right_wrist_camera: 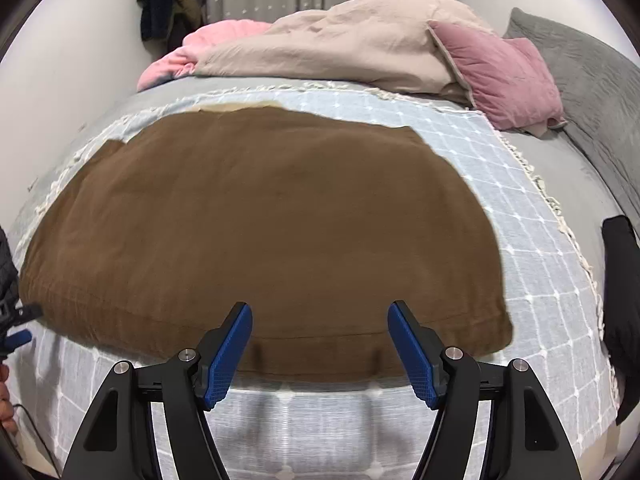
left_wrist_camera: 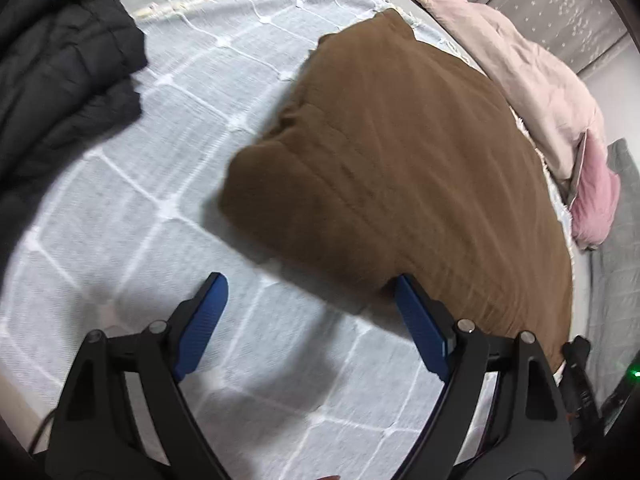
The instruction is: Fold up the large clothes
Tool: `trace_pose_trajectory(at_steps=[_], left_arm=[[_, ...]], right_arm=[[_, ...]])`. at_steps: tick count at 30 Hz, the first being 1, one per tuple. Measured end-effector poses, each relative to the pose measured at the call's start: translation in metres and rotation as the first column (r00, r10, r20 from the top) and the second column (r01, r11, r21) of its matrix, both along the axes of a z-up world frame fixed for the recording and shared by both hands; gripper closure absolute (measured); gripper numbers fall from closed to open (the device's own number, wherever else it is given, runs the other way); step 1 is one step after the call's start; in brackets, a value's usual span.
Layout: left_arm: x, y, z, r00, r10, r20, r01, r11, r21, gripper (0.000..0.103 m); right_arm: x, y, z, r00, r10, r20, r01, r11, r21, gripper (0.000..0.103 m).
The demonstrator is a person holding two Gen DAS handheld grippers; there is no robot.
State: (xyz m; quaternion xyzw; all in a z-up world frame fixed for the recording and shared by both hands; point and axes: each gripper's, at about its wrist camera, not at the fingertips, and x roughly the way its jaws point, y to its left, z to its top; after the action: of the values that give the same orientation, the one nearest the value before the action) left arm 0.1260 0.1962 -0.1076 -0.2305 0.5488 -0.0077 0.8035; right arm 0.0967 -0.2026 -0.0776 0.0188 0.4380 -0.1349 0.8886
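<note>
A large brown garment [right_wrist_camera: 260,216] lies folded flat on the pale blue checked blanket [right_wrist_camera: 532,264] that covers the bed. In the left wrist view the brown garment [left_wrist_camera: 400,168] fills the centre and right. My left gripper [left_wrist_camera: 310,286] is open above the blanket beside the garment's near left corner; its right pad [left_wrist_camera: 420,328] is next to the cloth edge, and nothing sits between the pads. My right gripper [right_wrist_camera: 320,314] is open over the garment's near edge, gripping nothing. The left gripper's blue tip [right_wrist_camera: 18,338] shows at the far left of the right wrist view.
A black quilted garment [left_wrist_camera: 60,80] lies on the blanket at the left. Beige and pink bedding [right_wrist_camera: 360,48] and a pink pillow [right_wrist_camera: 504,76] are heaped at the far side of the bed. A grey pillow [right_wrist_camera: 580,76] and another dark item [right_wrist_camera: 624,300] sit at the right.
</note>
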Motion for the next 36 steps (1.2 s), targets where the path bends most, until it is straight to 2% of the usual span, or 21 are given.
trace_pose_trajectory(at_steps=[6,12,15,18,21,22,24,25,26,27,29,30,33,34,36], left_arm=[[0.009,-0.002,-0.013,0.999,0.04,0.017,-0.039,0.997,-0.073,0.017],[0.017,-0.008,-0.015,0.992,0.082,0.098,-0.071,0.991,-0.11,0.017],[0.021,-0.009,-0.017,0.98,0.127,0.155,-0.106,0.985,-0.136,0.016],[0.025,-0.001,-0.025,0.954,0.24,0.18,-0.198,0.955,-0.223,0.016],[0.022,0.005,-0.026,0.934,0.317,0.167,-0.262,0.922,-0.286,0.016],[0.022,0.008,-0.027,0.924,0.347,0.159,-0.286,0.906,-0.312,0.018],[0.02,0.015,-0.029,0.909,0.392,0.142,-0.327,0.882,-0.34,0.032],[0.02,0.019,-0.03,0.902,0.411,0.13,-0.345,0.87,-0.353,0.045],[0.021,0.021,-0.032,0.899,0.422,0.119,-0.352,0.857,-0.377,0.054],[0.022,0.021,-0.031,0.899,0.423,0.116,-0.35,0.851,-0.391,0.057],[0.024,0.015,-0.023,0.9,0.413,0.141,-0.336,0.861,-0.381,0.067],[0.025,0.009,-0.011,0.902,0.389,0.185,-0.305,0.88,-0.364,0.069],[0.024,-0.006,0.023,0.901,0.317,0.295,-0.199,0.908,-0.369,0.072],[0.023,-0.014,0.038,0.898,0.277,0.342,-0.148,0.922,-0.359,0.073],[0.019,-0.036,0.067,0.876,0.19,0.443,-0.05,0.95,-0.308,0.073]], right_arm=[[0.01,0.012,-0.012,1.0,0.025,-0.02,-0.025,1.0,0.008,0.032],[0.021,0.028,-0.021,0.998,0.053,-0.024,-0.051,0.997,0.059,0.032],[0.03,0.04,-0.024,0.997,0.073,-0.02,-0.071,0.992,0.109,0.032],[0.038,0.052,-0.028,0.995,0.094,-0.015,-0.09,0.983,0.159,0.032],[0.045,0.064,-0.03,0.995,0.102,-0.01,-0.099,0.983,0.157,0.032],[0.047,0.068,-0.031,0.994,0.105,-0.004,-0.104,0.984,0.144,0.032],[0.049,0.074,-0.033,0.992,0.122,0.006,-0.122,0.982,0.142,0.032],[0.05,0.077,-0.034,0.991,0.133,0.008,-0.132,0.981,0.145,0.032],[0.051,0.08,-0.035,0.99,0.143,0.011,-0.143,0.979,0.145,0.032],[0.051,0.081,-0.036,0.988,0.153,0.015,-0.154,0.977,0.15,0.032],[0.055,0.085,-0.043,0.983,0.186,0.009,-0.184,0.965,0.185,0.032],[0.056,0.086,-0.047,0.981,0.193,0.0,-0.189,0.961,0.202,0.032],[0.063,0.086,-0.061,0.972,0.234,-0.025,-0.221,0.942,0.251,0.032],[0.064,0.085,-0.064,0.969,0.244,-0.027,-0.23,0.94,0.251,0.032],[0.065,0.081,-0.063,0.965,0.263,-0.02,-0.248,0.928,0.278,0.032]])
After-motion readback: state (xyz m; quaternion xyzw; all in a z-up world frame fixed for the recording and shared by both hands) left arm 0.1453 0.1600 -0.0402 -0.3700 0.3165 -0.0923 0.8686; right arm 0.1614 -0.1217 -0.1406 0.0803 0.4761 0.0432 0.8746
